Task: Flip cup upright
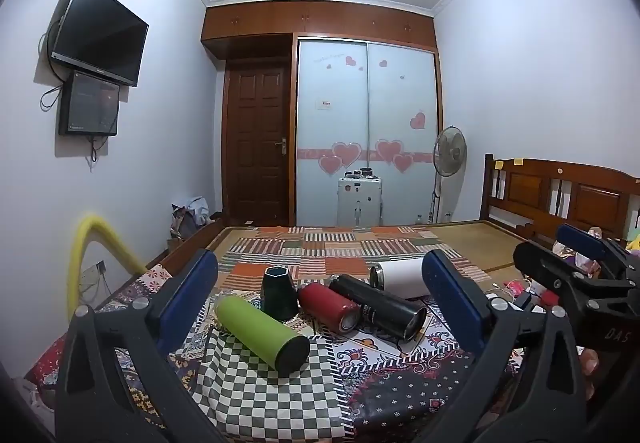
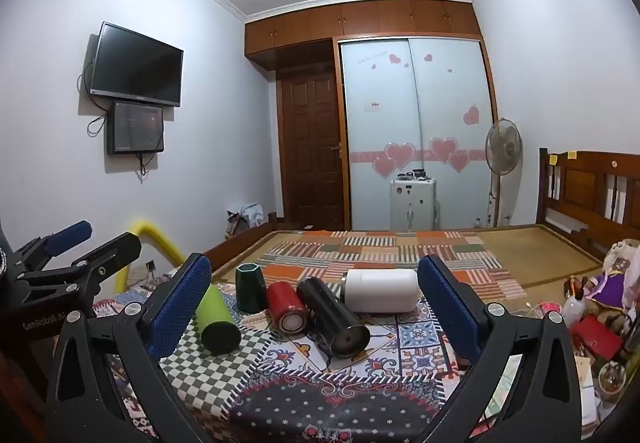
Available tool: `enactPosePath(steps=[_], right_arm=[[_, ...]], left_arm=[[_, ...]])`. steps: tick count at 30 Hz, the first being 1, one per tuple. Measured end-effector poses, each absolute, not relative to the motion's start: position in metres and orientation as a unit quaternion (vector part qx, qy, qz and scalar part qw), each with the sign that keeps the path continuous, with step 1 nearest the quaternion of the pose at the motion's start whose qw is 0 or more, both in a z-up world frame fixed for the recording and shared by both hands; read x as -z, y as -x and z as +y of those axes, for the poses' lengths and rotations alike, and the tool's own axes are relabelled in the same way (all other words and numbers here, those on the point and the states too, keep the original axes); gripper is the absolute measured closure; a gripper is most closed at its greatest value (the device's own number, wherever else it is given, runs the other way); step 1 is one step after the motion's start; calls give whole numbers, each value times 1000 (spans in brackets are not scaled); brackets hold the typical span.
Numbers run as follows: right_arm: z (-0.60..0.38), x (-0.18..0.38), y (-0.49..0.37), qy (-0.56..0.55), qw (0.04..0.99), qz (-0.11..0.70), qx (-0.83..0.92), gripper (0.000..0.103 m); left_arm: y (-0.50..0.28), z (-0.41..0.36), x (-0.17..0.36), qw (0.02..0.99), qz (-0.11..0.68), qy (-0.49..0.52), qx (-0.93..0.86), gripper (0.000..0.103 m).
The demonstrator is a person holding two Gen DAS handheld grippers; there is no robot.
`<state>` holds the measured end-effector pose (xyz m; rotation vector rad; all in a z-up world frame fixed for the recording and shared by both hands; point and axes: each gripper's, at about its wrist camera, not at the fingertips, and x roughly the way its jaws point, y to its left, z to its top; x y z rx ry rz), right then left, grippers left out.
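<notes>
Several cups lie on their sides on the patterned cloth: a lime green one (image 1: 262,329) (image 2: 216,323), a red one (image 1: 328,307) (image 2: 287,306), a black one (image 1: 380,307) (image 2: 334,317) and a white one (image 1: 400,277) (image 2: 382,290). A dark green hexagonal cup (image 1: 279,293) (image 2: 251,288) stands on end behind them. My left gripper (image 1: 320,307) is open, short of the cups. My right gripper (image 2: 314,307) is open, also short of them. The right gripper shows at the right edge of the left wrist view (image 1: 576,263), the left gripper at the left edge of the right wrist view (image 2: 80,247).
The cloth covers a bed with a woven mat (image 1: 460,239) beyond it and a wooden headboard (image 2: 592,187) at right. Clutter, with a red box (image 2: 598,335) and a bottle (image 2: 576,307), lies at right. A yellow foam tube (image 1: 84,255) arches at left.
</notes>
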<state>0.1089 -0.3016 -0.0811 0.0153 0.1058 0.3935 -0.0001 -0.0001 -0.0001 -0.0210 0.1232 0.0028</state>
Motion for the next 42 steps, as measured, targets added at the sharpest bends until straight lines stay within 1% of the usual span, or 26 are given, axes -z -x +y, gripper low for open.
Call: enactPosePath(steps=[15, 42], right_arm=[[-298, 75, -106, -10, 980, 57, -191, 0], [-302, 81, -106, -9, 980, 54, -192, 0]], left_arm=[[-2, -1, 6, 998, 64, 12, 6, 0], [-3, 0, 2, 998, 61, 13, 1, 0]])
